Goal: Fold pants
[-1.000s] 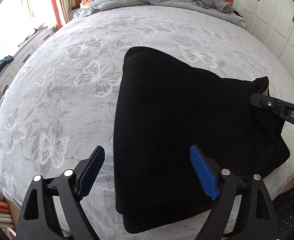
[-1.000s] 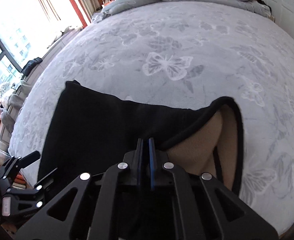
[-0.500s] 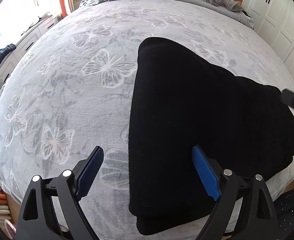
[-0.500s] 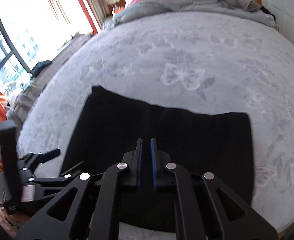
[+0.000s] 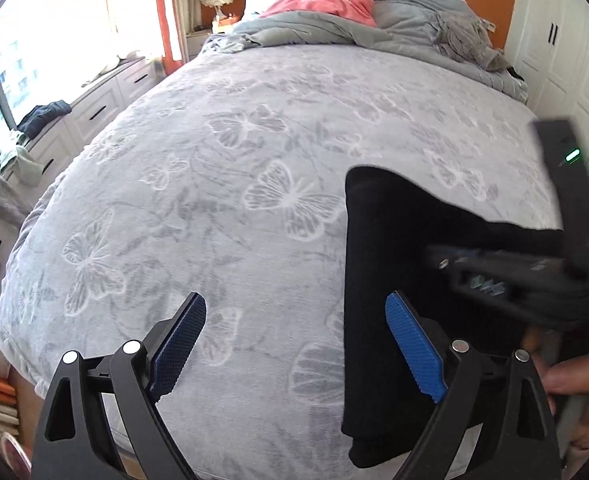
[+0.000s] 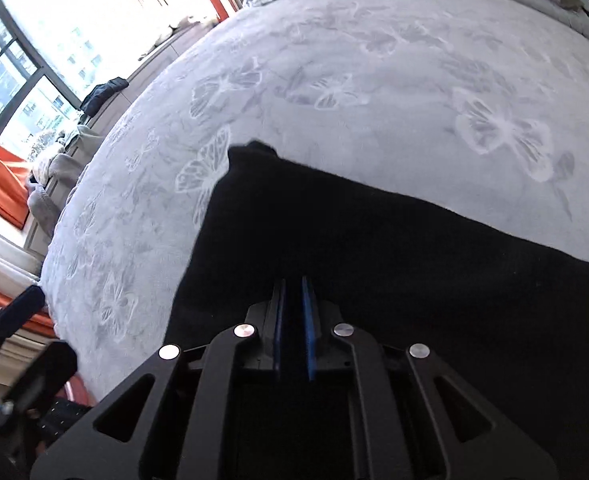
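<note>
Folded pants (image 5: 378,280) lengthwise toward headboard

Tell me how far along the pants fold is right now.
Mostly done: the black knit pants lie as a compact layered bundle on the grey butterfly-print bedspread. In hand: the right hand-held gripper is nearly shut over the fabric, though an actual grip can't be confirmed; the left hand-held gripper is open, holding nothing. Left: perhaps a final fold or tidy.

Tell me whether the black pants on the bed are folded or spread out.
Folded. The pants lie as a compact block on the bed, with stacked layers showing at the near edge and no separate legs visible.
</note>
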The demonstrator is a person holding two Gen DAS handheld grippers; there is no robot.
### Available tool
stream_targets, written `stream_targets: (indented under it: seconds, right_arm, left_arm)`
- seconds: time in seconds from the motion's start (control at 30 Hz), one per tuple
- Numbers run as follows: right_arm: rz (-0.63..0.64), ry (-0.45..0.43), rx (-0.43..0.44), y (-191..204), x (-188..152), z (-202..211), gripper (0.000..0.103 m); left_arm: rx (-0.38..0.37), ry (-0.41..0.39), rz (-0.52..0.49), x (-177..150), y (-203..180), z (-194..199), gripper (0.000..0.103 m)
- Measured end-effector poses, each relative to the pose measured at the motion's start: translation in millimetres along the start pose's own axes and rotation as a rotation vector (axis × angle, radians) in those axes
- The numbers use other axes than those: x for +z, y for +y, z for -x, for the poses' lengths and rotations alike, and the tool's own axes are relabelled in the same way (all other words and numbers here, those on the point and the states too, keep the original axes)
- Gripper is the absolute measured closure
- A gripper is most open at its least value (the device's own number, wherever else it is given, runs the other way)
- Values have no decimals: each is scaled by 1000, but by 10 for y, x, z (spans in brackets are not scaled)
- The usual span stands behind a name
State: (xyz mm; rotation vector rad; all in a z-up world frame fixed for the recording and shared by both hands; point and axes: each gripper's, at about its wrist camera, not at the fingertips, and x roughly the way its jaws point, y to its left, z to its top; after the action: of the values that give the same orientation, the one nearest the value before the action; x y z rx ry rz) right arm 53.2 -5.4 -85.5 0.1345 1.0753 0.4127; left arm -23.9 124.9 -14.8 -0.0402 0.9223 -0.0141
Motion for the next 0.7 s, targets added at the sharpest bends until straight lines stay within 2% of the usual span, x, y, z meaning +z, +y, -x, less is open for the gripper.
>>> stream_targets:
  seconds: [0.07,0.13,0.2,0.3,0.33,0.37,0.4,0.47,0.5,0.57,0.63,0.67,0.7]
  right_arm:
    - [5,28,42,143,76,-69,95]
    - [46,28,-2,274,102,-41,95]
    - [42,-26,-28,256,22,185,96]
    - [-48,-149,-113,-90,-235,766,93]
    - [-76,-181,-139,-240,-328,948,75]
    - [-103,-202,-177,-400,-438,1127,66]
    - [-125,-219,-221,-552,-572,1286,46]
    - [-170,-211,-308,-840,-832,1506,45]
    - [-196,-201,-313,-949,-920,1563,45]
    - [-252,-198,-294,-1115,-1071,1618,46]
    - [-260,-120,-254,-1235,-1157,1413,59]
    - [-277,-88,-249,-1310,-1192,1293,59]
    - [-288,-105,-234,-1339,-1223,1272,61]
  left_arm:
    - [-1,-11,39,31,115,16,13]
    - [-6,11,54,36,159,-30,13]
    - [-30,28,46,27,145,-39,12]
    - [-109,36,42,-24,101,19,12]
    - [-114,36,27,-51,62,24,12]
    - [-111,36,7,-78,13,28,12]
    - [-112,37,-10,-108,-40,34,12]
    - [-152,59,-30,-165,-145,22,12]
    - [-176,76,-45,-191,-205,7,12]
    - [-189,101,-78,-254,-354,-28,12]
    - [-182,107,-124,-308,-508,-51,12]
    - [-177,107,-145,-333,-579,-58,12]
    - [-177,106,-164,-357,-651,-63,12]
